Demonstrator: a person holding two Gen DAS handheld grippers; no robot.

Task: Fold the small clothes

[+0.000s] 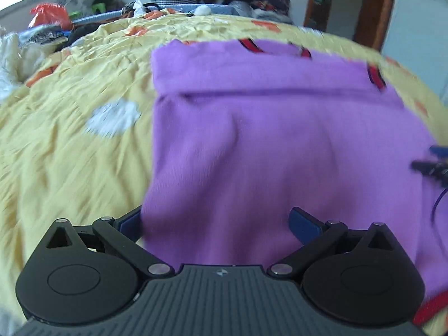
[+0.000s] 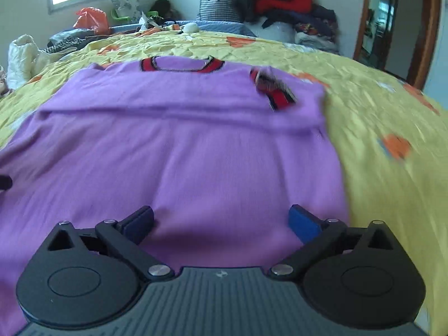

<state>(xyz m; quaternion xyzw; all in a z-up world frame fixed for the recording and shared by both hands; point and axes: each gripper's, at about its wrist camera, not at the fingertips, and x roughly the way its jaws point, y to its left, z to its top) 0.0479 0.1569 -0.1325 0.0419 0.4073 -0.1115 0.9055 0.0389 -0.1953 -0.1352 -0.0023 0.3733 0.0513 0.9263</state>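
Observation:
A purple sweater (image 1: 266,145) with a red-and-black collar (image 2: 182,65) lies flat on a yellow bedspread (image 1: 70,140), hem end toward me. A sleeve is folded across its chest, and its striped cuff (image 2: 275,95) rests near the right shoulder. My left gripper (image 1: 215,218) hovers open over the sweater's near left part, its left finger at the cloth's side edge, nothing pinched. My right gripper (image 2: 221,215) stands open above the near right part (image 2: 196,154), also holding nothing. Each view catches the other gripper at its frame edge: the right gripper (image 1: 431,168), the left gripper (image 2: 4,182).
The bedspread (image 2: 378,140) has orange and white patches. Beyond the bed's far edge are piled clothes (image 2: 280,2), a checked bag (image 2: 215,2), an orange plastic bag (image 2: 92,19) and a white quilted bundle (image 2: 25,56). A wooden door frame (image 2: 425,28) stands at the right.

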